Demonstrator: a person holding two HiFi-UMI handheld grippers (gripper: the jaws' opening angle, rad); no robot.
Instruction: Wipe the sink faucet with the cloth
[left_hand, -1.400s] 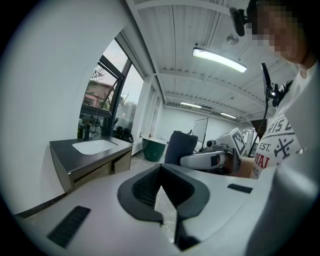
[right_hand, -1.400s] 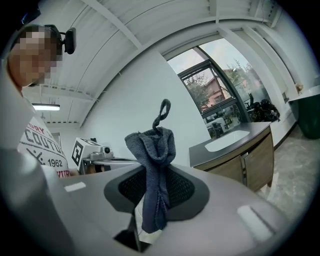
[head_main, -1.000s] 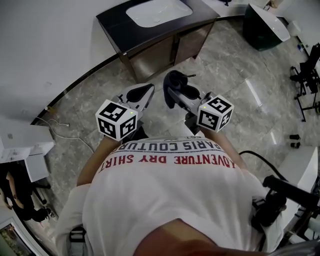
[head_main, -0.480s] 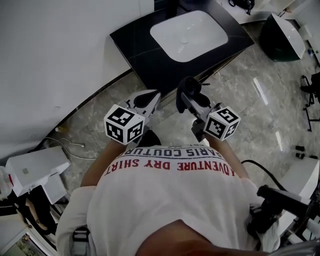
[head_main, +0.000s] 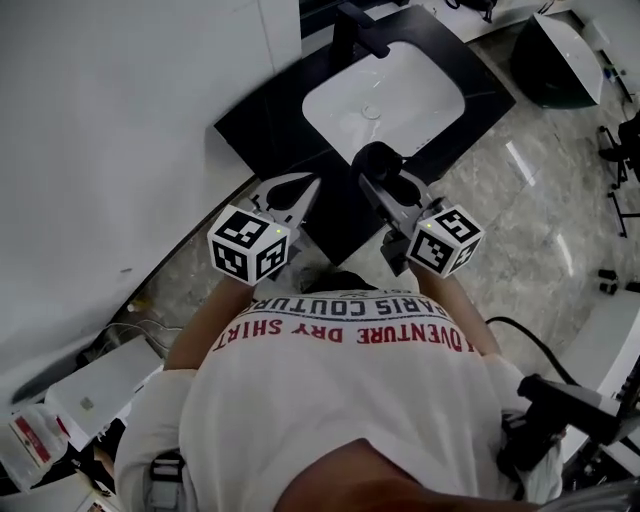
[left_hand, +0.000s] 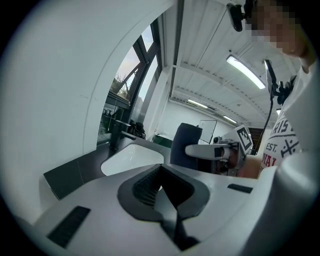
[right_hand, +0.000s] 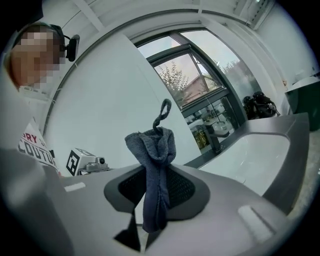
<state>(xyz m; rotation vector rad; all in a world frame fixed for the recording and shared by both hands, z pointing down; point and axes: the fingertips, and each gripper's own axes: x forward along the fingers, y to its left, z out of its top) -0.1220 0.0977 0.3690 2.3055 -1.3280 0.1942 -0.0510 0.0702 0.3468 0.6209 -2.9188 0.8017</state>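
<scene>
The black faucet (head_main: 358, 28) stands at the far edge of the white basin (head_main: 385, 100), set in a dark countertop (head_main: 268, 130). My right gripper (head_main: 385, 185) is shut on a dark blue-grey cloth (head_main: 372, 160), held just short of the basin's near rim. In the right gripper view the cloth (right_hand: 150, 145) stands bunched up out of the gripper (right_hand: 156, 175), with the faucet (right_hand: 215, 136) beyond it. My left gripper (head_main: 298, 190) is shut with nothing in it, beside the right one over the counter's front. In the left gripper view that gripper (left_hand: 161, 175) faces the basin (left_hand: 132, 157) and faucet (left_hand: 116, 134).
A white wall (head_main: 120, 120) runs along the left of the counter. Marble floor (head_main: 540, 200) lies to the right, with a dark round tub (head_main: 555, 50) at the far right. White boxes (head_main: 90, 390) and cables lie on the floor at lower left.
The sink has come closer: both grippers now reach over the counter's front edge, where earlier they hung over the floor. The faucet has come into view. The cloth stays held.
</scene>
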